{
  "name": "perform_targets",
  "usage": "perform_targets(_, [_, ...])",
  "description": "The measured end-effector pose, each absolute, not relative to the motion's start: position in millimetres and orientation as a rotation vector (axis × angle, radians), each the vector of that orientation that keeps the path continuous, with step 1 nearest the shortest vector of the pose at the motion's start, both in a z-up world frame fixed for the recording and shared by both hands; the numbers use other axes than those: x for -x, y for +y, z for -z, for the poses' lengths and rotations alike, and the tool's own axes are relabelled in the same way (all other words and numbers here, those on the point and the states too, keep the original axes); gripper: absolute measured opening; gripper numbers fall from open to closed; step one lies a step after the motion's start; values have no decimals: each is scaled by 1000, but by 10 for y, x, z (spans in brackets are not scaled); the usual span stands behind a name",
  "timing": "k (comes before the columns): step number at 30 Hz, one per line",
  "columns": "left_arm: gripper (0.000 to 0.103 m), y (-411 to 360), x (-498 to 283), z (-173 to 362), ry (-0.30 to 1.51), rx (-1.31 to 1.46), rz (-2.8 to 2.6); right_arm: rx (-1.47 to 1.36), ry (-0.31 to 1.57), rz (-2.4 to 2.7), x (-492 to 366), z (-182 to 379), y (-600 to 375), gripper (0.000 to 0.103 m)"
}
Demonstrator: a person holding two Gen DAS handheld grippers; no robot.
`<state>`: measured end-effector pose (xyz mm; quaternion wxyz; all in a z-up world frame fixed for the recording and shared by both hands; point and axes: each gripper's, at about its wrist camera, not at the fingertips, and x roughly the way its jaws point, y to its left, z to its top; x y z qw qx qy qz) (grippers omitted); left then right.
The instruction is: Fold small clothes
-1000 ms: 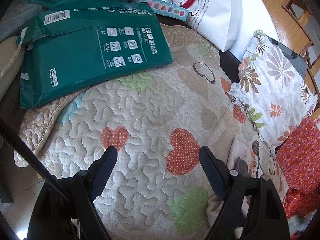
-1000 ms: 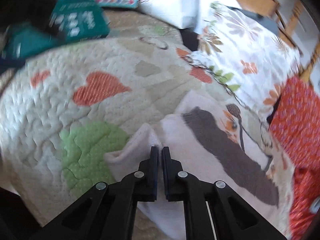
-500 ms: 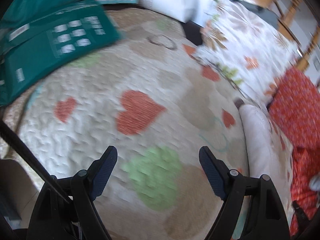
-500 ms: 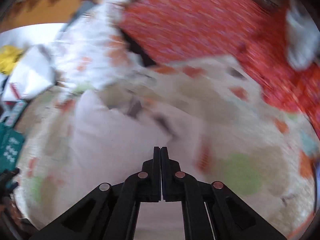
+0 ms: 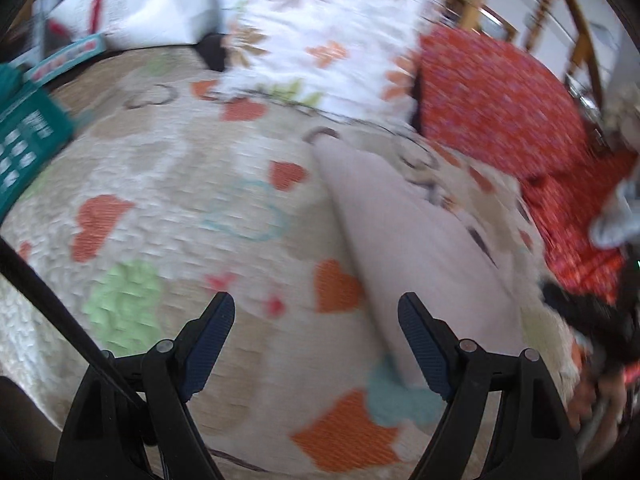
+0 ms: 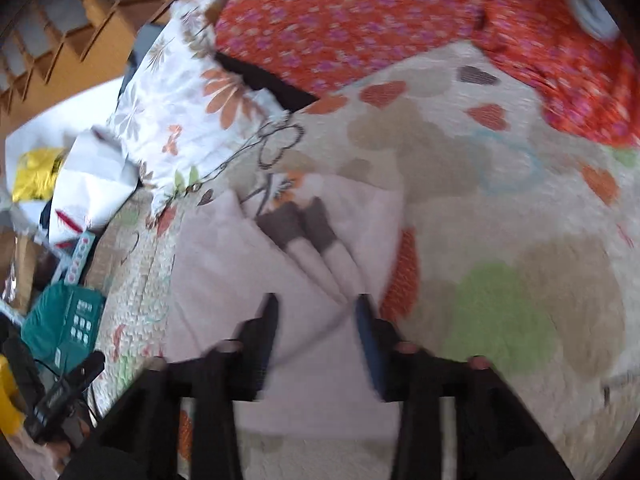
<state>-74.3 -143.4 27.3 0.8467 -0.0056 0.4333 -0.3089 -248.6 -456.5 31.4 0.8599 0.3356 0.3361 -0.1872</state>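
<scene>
as the pale pink garment (image 6: 256,280) lies doubled on the quilt (image 6: 500,240), we judge one fold made, with further folds and smoothing left. right gripper (image 6: 316,320): its jaws are opening just above the cloth, the garment below and between them, no longer pinched. left gripper (image 5: 316,340): its jaws stand spread and empty over the quilt, the garment's long edge (image 5: 380,232) running near the right-hand jaw. our right wrist view alone shows the garment's dark-cuffed parts (image 6: 296,220) laid side by side; our left wrist view alone shows its length as one narrow band. we see both views blurred, so fine creases cannot be told. beyond lie a floral pillow (image 5: 320,40) and red patterned cloth (image 6: 360,12).
</scene>
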Motion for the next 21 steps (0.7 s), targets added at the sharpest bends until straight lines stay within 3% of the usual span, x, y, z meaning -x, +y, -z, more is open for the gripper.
perform_targets(14, [83, -1479, 896, 91, 949, -70, 696, -580, 894, 271, 1441, 181, -4629, 47])
perform_targets(15, [83, -1472, 874, 120, 952, -68, 692, -554, 902, 270, 1418, 207, -4583, 45])
perform_targets(16, [83, -1468, 852, 148, 961, -61, 686, -539, 906, 267, 1405, 218, -4555, 25])
perform_targets(17, [83, -1462, 833, 170, 973, -48, 684, -543, 911, 257, 1396, 216, -4538, 15])
perform_targets(21, [83, -1481, 813, 128, 985, -18, 691, -633, 825, 245, 1521, 24, -4581, 9])
